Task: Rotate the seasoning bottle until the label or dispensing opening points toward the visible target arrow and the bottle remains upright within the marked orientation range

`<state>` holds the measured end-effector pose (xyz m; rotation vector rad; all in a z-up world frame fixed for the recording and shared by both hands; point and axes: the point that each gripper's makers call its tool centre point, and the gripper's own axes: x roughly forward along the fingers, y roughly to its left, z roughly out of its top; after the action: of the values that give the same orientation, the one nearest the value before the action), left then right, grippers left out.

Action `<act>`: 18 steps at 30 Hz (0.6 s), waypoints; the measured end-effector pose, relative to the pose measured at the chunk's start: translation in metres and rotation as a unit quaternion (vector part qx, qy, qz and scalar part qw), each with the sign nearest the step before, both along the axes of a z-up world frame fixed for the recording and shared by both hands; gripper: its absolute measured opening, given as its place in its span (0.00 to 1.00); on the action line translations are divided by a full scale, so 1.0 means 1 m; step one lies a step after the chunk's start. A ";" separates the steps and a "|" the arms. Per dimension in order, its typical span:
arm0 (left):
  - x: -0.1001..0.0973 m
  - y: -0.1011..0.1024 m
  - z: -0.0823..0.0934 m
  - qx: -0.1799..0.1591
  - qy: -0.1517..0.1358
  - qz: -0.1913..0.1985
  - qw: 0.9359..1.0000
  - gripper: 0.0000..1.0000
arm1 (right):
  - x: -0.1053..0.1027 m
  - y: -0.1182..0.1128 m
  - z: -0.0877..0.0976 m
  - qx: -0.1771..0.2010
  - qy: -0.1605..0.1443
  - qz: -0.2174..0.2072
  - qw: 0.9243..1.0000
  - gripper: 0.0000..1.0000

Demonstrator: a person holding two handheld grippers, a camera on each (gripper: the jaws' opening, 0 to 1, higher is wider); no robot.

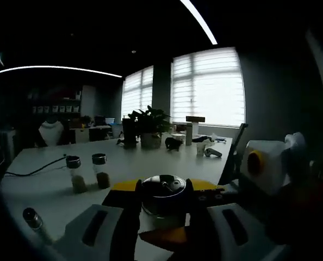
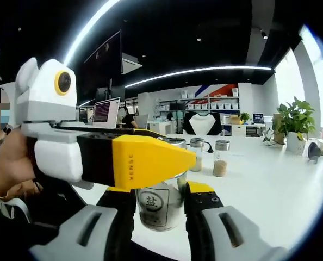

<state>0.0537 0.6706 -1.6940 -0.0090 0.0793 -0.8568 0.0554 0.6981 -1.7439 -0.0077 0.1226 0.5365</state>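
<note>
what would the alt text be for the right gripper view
The right gripper closes its black jaws around a glass seasoning bottle with a white label, standing upright on a white table. The left gripper, yellow-tipped, reaches across at the bottle's lid; two small spice jars stand behind.

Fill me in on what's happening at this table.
A person is working a seasoning jar on a white table with two handheld grippers. The right gripper has its jaws on either side of the upright jar, seemingly gripping it, label facing the camera. The left gripper reaches across at the jar's lid. Two small shakers stand further back, untouched, beyond them a potted plant. No target arrow is visible.
</note>
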 end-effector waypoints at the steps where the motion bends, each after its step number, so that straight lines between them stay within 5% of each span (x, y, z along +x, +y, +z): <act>1: 0.001 0.000 0.000 -0.002 -0.005 0.015 1.000 0.35 | 0.000 -0.001 0.000 0.001 0.000 -0.002 1.000 0.32; 7: 0.003 0.003 -0.001 0.014 -0.019 0.047 0.999 0.35 | 0.002 0.003 0.000 0.014 0.005 -0.002 1.000 0.32; 18: -0.001 0.010 -0.005 0.051 -0.041 -0.014 0.998 0.34 | 0.000 0.013 -0.004 0.033 0.024 0.032 0.999 0.32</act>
<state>0.0532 0.6809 -1.6995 0.1240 0.0459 -0.8798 0.0555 0.7106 -1.7483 0.0665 0.1526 0.6045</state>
